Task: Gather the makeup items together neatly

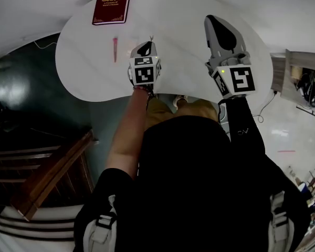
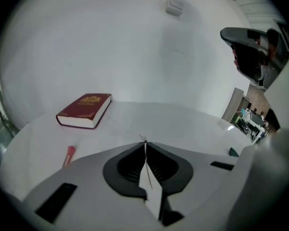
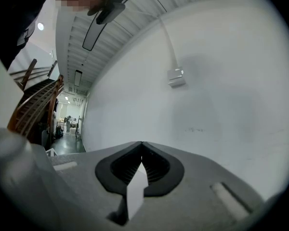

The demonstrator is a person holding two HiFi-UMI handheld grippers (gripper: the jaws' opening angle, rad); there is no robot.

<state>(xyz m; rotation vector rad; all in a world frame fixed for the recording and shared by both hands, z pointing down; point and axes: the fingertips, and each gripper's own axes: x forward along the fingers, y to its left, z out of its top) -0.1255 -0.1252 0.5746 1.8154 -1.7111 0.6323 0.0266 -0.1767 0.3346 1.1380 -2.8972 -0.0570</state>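
A slim pink makeup stick (image 1: 115,49) (image 2: 69,155) lies on the round white table (image 1: 184,62), left of my left gripper (image 1: 151,40). That gripper's jaws are shut, and a thin dark wire-like strand sticks out at their tip (image 2: 145,142); what it is I cannot tell. It hovers over the table's middle, aimed toward the far edge. My right gripper (image 1: 210,19) is held higher over the table's right part. Its jaws (image 3: 141,143) are shut with nothing between them, and they point at the white wall.
A dark red book (image 1: 112,3) (image 2: 85,110) lies at the table's far left edge. A white wall box with a cable (image 3: 175,77) hangs behind the table. Wooden stair rails (image 1: 52,177) stand on the dark floor to the left. The person stands at the table's near edge.
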